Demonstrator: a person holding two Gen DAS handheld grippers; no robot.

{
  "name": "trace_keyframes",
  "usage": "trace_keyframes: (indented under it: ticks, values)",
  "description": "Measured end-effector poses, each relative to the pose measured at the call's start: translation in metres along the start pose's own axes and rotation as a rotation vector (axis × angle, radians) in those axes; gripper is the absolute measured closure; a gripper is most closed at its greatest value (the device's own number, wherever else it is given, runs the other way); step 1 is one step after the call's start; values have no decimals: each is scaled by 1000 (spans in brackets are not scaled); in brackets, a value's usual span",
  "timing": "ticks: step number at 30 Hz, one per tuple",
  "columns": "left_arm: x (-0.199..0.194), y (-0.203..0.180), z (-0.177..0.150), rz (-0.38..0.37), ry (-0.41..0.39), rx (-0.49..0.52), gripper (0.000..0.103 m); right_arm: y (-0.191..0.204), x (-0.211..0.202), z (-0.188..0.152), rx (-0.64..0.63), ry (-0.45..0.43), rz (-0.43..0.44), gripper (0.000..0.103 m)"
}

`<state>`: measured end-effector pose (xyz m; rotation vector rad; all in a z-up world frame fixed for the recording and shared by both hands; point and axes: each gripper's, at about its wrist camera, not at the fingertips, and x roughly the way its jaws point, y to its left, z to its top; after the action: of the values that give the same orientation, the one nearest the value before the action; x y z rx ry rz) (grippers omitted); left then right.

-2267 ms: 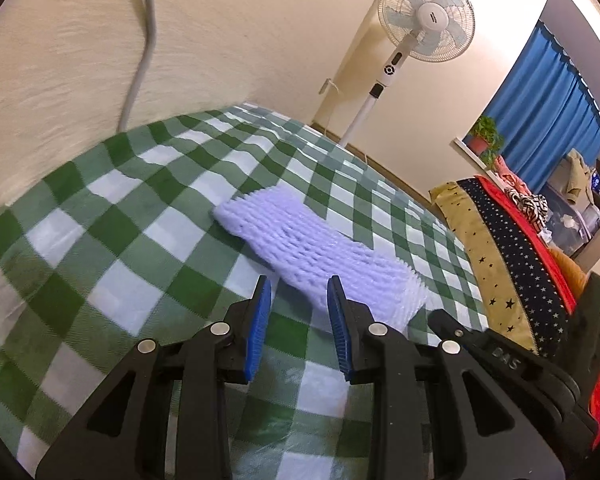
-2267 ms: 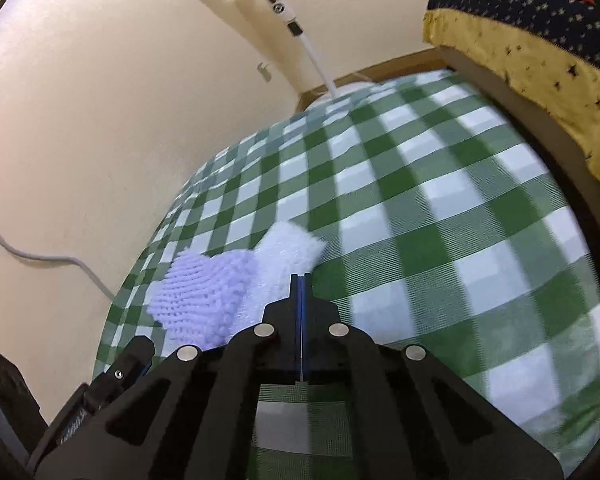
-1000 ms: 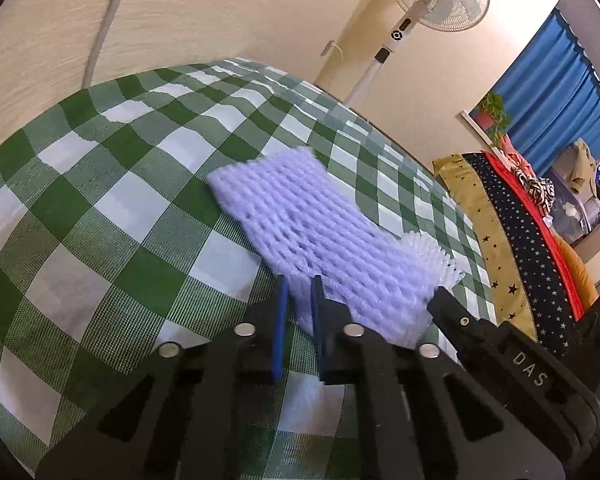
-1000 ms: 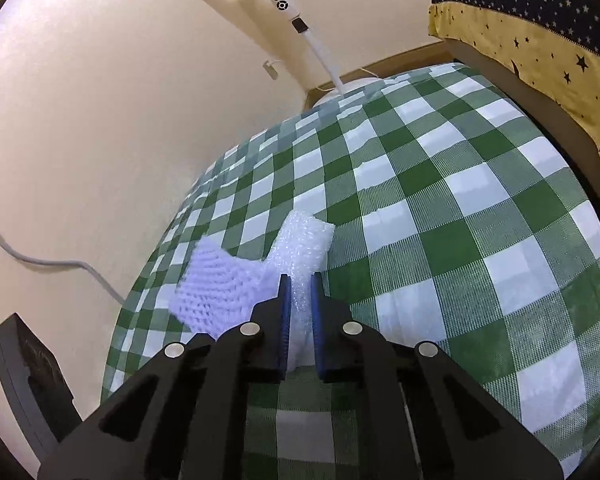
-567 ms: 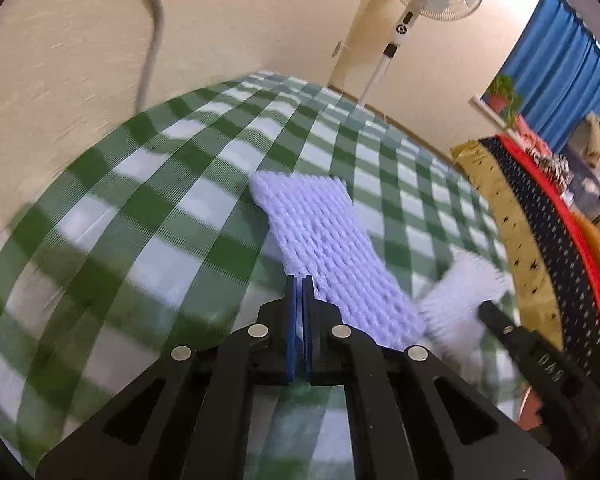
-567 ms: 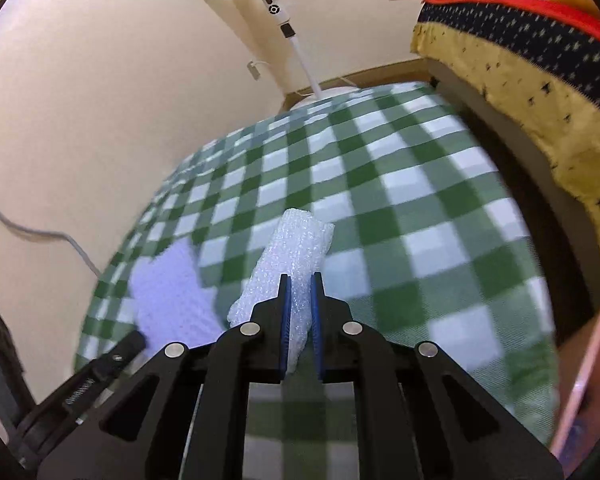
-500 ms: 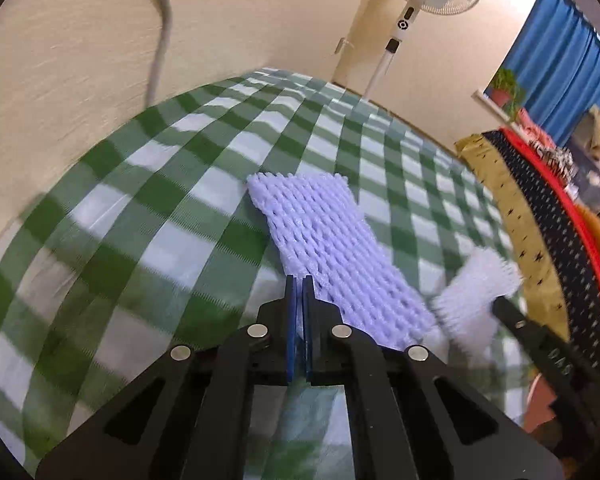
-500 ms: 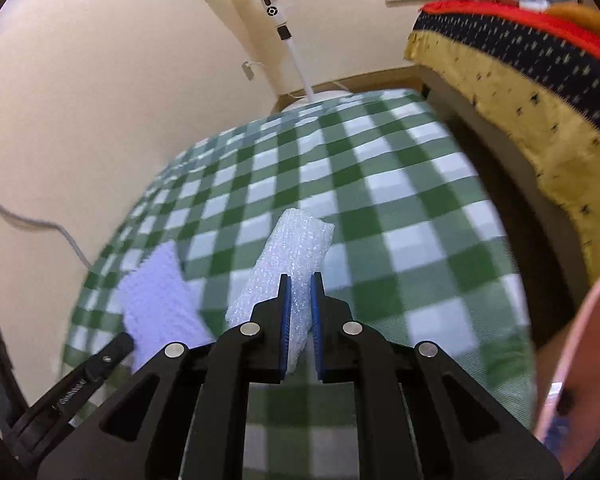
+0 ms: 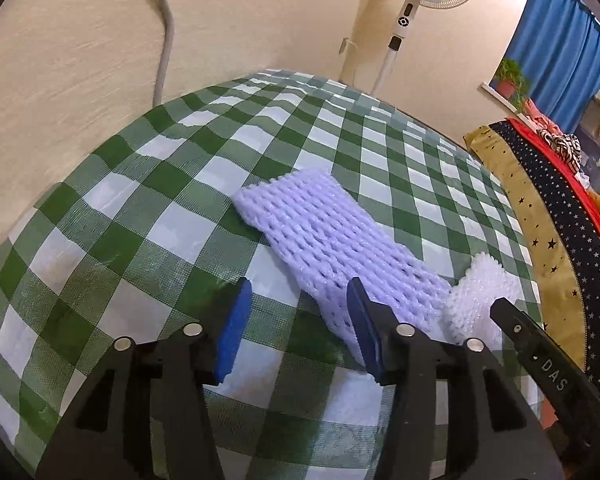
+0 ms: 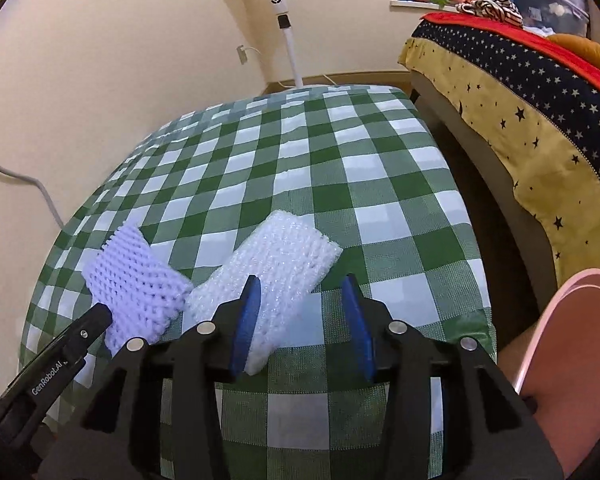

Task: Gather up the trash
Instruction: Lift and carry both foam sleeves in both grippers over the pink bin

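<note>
A lilac foam net [image 9: 324, 232] lies on the green checked tablecloth [image 9: 148, 200]. Its near end reaches between the jaws of my left gripper [image 9: 298, 332], close to the right pad; the jaws are opening and neither pad presses on it. A white foam net [image 10: 276, 268] lies beside it, also seen in the left wrist view as the white net [image 9: 476, 296]. My right gripper [image 10: 300, 324] is opening too, with the white net's near end against its left pad. The lilac net [image 10: 140, 284] and the left gripper's finger [image 10: 60, 356] show at the left of the right wrist view.
A pink rim [image 10: 572, 312] curves up at the lower right, off the table's edge. A bed with a star-patterned cover [image 10: 520, 112] runs along the right. A standing fan [image 9: 404, 20] is behind the table, and a grey cable [image 9: 164, 40] hangs on the wall.
Half a second ago both grippers were shut on their nets. Both pairs of jaws have since parted, and the two nets rest on the cloth.
</note>
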<state>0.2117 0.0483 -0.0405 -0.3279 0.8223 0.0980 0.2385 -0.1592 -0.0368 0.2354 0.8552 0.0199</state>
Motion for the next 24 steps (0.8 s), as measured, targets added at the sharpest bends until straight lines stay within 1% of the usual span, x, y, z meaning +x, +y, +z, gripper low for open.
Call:
trace_keyframes:
  ticks: [2,4,5,6,8,9,10,15,16,17,18,20,22,23,24]
  values:
    - [-1,-4,0,0,-7,4,53,1,1,0,-1,-1,6,60]
    - [-1,-7,0,-5,-5,9,50,5,2,0,-23,0,9,64]
    - [1,-9,-1,-8,1,12,48,7,3,-1,-32,2,9,71]
    - [2,-10,-1,-9,5,17,47,8,5,-1,-41,7,9,74]
    - [4,-13,-3,-8,13,28,47,9,5,-3,-49,9,13,84]
    - [5,-15,-4,-9,16,33,47,10,5,-4,-51,7,16,87]
    - [6,-16,-4,-6,20,43,47,9,5,-4,-53,6,18,95]
    - [9,-21,-5,5,30,78,47,10,1,-1,-73,-8,10,98]
    - [9,-22,-5,1,33,84,50,10,-1,-1,-76,-13,7,98]
    - [10,-22,-5,-8,36,85,57,10,-2,-1,-77,-16,5,98]
    - [10,-23,-4,-17,40,87,60,10,-4,0,-78,-21,3,99]
    - [10,-25,-5,-30,46,98,73,10,-8,1,-82,-28,0,99]
    - [9,-27,-5,-43,50,104,80,11,-14,2,-88,-36,-3,99]
    - [7,-29,-6,-44,48,111,86,11,-17,3,-91,-40,-3,99]
    - [6,-30,-6,-46,48,114,89,10,-20,4,-93,-44,-2,99]
